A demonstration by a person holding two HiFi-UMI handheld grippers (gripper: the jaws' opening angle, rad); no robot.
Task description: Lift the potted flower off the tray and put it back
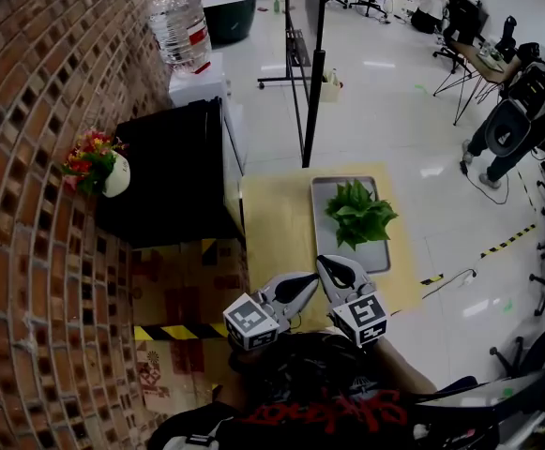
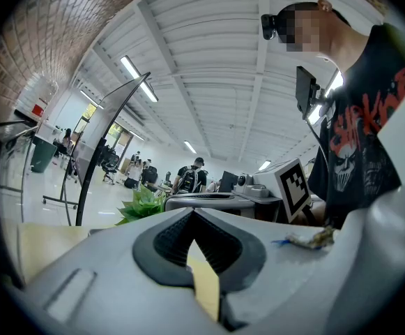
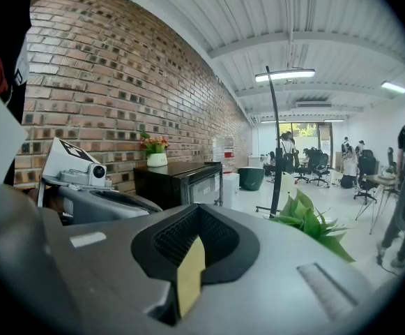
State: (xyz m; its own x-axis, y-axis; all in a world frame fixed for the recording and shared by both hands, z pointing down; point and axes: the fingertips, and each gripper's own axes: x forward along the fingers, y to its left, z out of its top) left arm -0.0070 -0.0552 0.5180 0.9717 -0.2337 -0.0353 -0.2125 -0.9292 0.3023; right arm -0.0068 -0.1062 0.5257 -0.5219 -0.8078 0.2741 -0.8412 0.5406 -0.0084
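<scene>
A green leafy potted plant [image 1: 358,212] stands on a grey metal tray [image 1: 324,195] on the yellow table [image 1: 272,223]. Both grippers hover at the table's near edge, short of the tray, their noses nearly meeting. My left gripper [image 1: 310,281] is shut with nothing in it, and my right gripper [image 1: 328,264] is shut and empty too. In the left gripper view the plant [image 2: 141,204] shows beyond the closed jaws [image 2: 192,216]. In the right gripper view the plant [image 3: 314,222] lies ahead to the right of the closed jaws [image 3: 199,211].
A black cabinet [image 1: 174,172] stands left of the table against the brick wall, with a white vase of red flowers [image 1: 98,167] on it. A black pole stand [image 1: 314,73] rises behind the tray. A water dispenser bottle [image 1: 183,28] is farther back. People stand at the far right [image 1: 516,111].
</scene>
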